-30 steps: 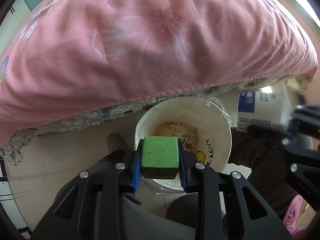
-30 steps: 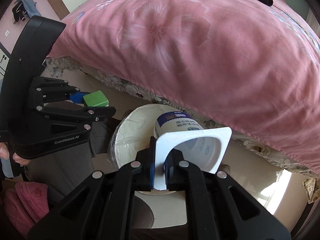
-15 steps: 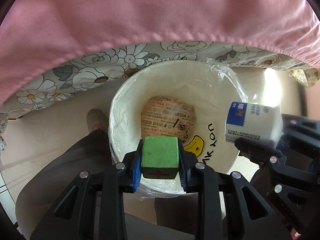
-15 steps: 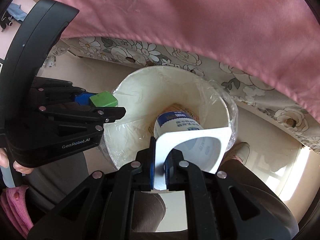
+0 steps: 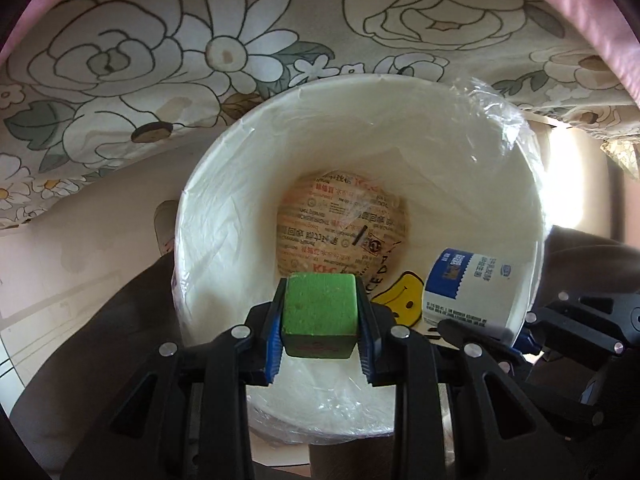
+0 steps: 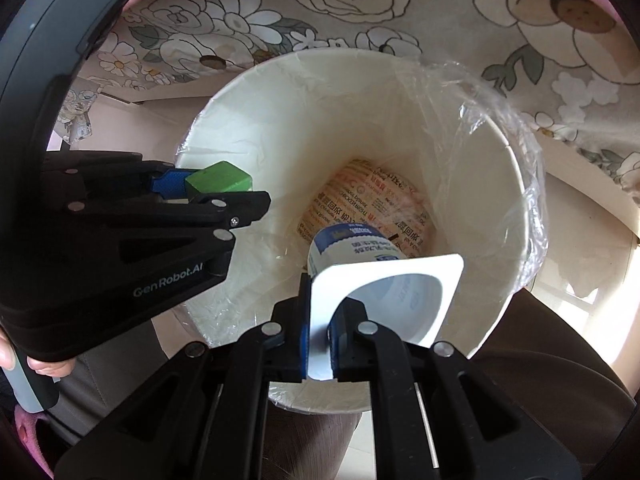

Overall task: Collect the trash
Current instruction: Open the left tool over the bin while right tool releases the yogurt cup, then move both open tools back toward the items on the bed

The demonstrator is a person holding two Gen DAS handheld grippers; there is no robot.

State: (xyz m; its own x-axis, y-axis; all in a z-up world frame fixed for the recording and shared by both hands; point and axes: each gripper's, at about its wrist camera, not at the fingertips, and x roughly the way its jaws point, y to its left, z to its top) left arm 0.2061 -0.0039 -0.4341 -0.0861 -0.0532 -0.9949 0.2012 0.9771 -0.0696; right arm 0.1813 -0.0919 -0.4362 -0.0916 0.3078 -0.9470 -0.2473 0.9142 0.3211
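Observation:
A white bin [image 5: 224, 184] lined with a clear plastic bag stands on the floor below me; printed paper [image 5: 340, 224] lies at its bottom. My left gripper [image 5: 319, 316] is shut on a green cube [image 5: 318, 312] and holds it over the bin's near rim. In the right wrist view the cube [image 6: 218, 178] hangs over the bin's [image 6: 280, 92] left rim. My right gripper [image 6: 319, 332] is shut on the rim of a white and blue yogurt cup [image 6: 384, 280], held inside the bin's mouth. The cup [image 5: 468, 288] shows at the right in the left wrist view.
A floral bed sheet [image 5: 240, 40] hangs right behind the bin, with a pink quilt edge [image 5: 600, 4] above it. Pale floor [image 5: 80, 248] lies left of the bin. A person's dark trouser legs [image 6: 560, 360] flank the bin's near side.
Both grippers have moved down and forward from the bed to the bin. The cube and the yogurt cup now sit over and inside the bin's mouth, both still held.

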